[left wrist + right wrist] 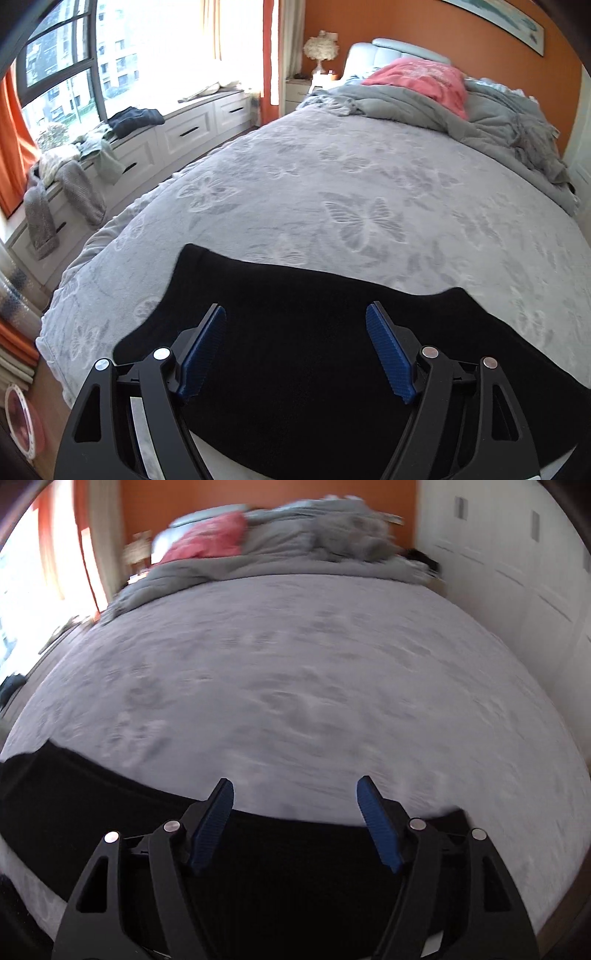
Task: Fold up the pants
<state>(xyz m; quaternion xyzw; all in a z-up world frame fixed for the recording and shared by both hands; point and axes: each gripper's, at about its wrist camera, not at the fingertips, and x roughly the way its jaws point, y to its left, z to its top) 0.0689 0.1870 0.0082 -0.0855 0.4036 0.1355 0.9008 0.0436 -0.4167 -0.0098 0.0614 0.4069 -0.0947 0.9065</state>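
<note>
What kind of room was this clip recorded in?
A home bedroom: a large bed with a rumpled grey duvet at its headboard, a lamp on a nightstand, and black pants lying on the bed.

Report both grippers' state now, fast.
Left gripper: jaws open, empty, over the black pants.
Right gripper: jaws open, empty, at the pants' far edge.

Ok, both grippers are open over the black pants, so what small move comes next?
Probably lower the left gripper onto the pants edge nearest it and close. Both the left and the right gripper are open and hold nothing, while the pants lie flat on the bed.
</note>
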